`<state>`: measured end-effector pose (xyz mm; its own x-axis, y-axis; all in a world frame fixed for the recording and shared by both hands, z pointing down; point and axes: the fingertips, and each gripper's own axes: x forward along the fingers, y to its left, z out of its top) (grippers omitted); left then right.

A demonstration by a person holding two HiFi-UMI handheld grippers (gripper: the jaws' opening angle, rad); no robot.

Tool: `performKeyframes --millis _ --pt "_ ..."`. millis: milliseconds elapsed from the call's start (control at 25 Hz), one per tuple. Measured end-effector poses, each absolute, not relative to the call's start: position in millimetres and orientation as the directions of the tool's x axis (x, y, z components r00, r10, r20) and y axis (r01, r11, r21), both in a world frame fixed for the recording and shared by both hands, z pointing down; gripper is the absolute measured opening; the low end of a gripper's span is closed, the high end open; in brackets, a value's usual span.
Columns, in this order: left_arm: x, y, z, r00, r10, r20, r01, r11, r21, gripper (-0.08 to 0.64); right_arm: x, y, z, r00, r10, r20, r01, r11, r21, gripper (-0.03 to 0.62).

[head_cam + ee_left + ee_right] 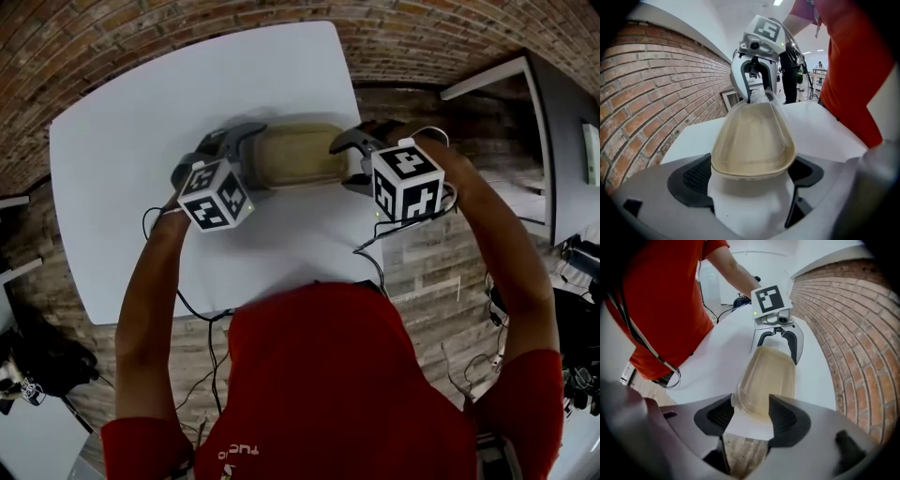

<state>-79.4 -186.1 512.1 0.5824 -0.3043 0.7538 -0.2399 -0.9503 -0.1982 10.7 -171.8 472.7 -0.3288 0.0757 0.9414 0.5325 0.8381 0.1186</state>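
An oblong beige container (295, 155) under a clear lid lies on the white table (141, 141), held between both grippers. My left gripper (242, 161) has its jaws spread wide across one end of the container (752, 145), and both pads touch the rim. At the opposite end my right gripper (354, 161) has its jaws set closer together on the container's (766, 380) rounded end. The left pad meets the rim, while the right pad covers part of it. Each gripper view shows the other gripper beyond the container: the right one (754, 91) and the left one (780, 341).
A brick wall (187, 23) runs along the table's far side. The container lies near the table's right edge, with wooden floor (450, 253) beyond it. Cables (211, 347) hang from both grippers toward the person. More furniture stands at the far right (562, 122).
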Motion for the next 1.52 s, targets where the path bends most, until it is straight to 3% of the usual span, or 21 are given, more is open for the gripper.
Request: performKeyframes --millis 280,640,800,1040,1320,1520 --pt "-78 -184 508 0.630 -0.314 0.710 -0.322 -0.938 -0.129 0.514 -9 -163 469 -0.489 -0.135 0.862 0.428 0.824 0.372 0.245" --pt "-71 -178 507 0.633 -0.324 0.703 -0.341 -0.932 -0.122 0.514 -71 -142 486 -0.559 -0.291 0.777 0.301 0.801 0.517 0.247" --pt "-74 -174 507 0.651 -0.326 0.686 -0.360 -0.928 -0.099 0.514 -77 -139 491 -0.560 -0.238 0.793 0.270 0.853 0.447 0.238" --pt "-84 -167 509 0.737 -0.262 0.623 -0.419 -0.900 0.118 0.514 -78 -136 486 -0.636 -0.168 0.753 0.241 0.884 0.400 0.221" --pt "-80 -164 515 0.709 -0.190 0.679 -0.319 -0.945 0.069 0.514 -80 -129 488 -0.660 -0.089 0.746 0.309 0.873 0.378 0.213" --pt "-80 -167 517 0.671 -0.249 0.699 -0.330 -0.944 -0.019 0.512 -79 -126 486 -0.604 0.033 0.796 0.312 0.929 0.199 0.193"
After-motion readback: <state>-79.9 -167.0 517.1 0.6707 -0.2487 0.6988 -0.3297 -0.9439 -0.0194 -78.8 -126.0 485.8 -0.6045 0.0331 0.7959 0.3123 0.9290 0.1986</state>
